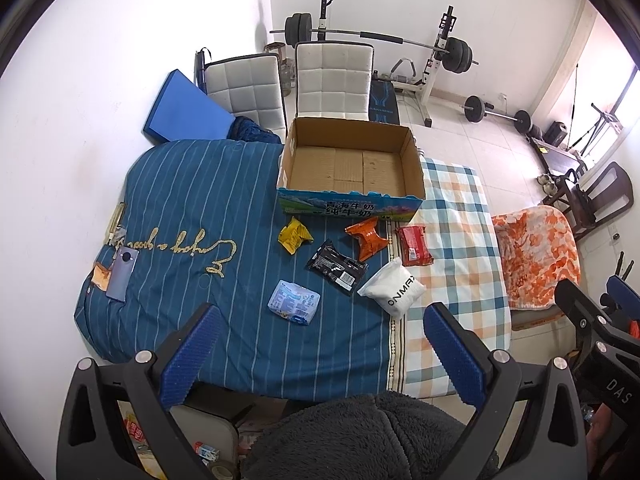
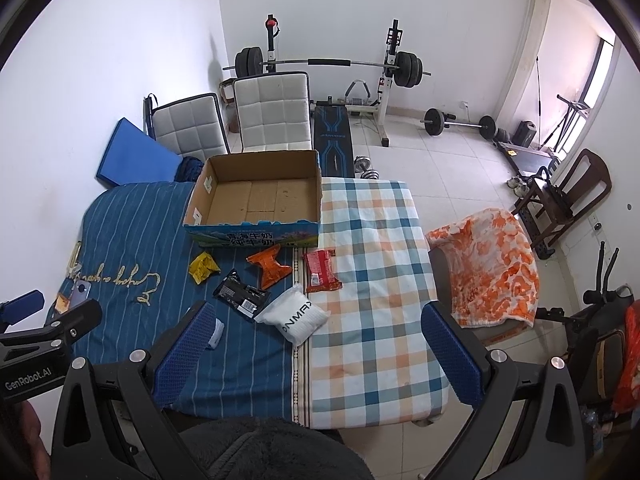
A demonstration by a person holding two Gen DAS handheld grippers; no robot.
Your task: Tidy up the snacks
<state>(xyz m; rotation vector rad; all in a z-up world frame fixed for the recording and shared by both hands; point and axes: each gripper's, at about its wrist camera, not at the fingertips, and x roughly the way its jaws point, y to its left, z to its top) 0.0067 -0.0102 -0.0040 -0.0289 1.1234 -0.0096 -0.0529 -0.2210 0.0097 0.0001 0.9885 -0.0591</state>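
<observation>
An empty cardboard box [image 1: 412, 152] [image 2: 312, 168] stands at the far side of the cloth-covered table. In front of it lie several snack packets: yellow [image 1: 295, 234] [image 2: 203, 266], orange [image 1: 367, 237] [image 2: 269, 266], red [image 1: 414, 245] [image 2: 320, 271], black [image 1: 336, 267] [image 2: 241, 294], white [image 1: 393, 287] [image 2: 295, 317] and pale blue [image 1: 294, 301]. My left gripper [image 1: 324, 322] hovers open above the near table edge, nothing between its fingers. My right gripper [image 2: 318, 320] is open too, over the checked cloth, holding nothing.
A phone [image 1: 122, 273] lies at the table's left edge. Two white chairs [image 1: 332, 80] stand behind the box, a weight bench and barbell rack [image 2: 332, 64] beyond. An orange blanket [image 2: 488, 264] covers a seat on the right. A dark fleece sleeve [image 1: 360, 436] fills the bottom.
</observation>
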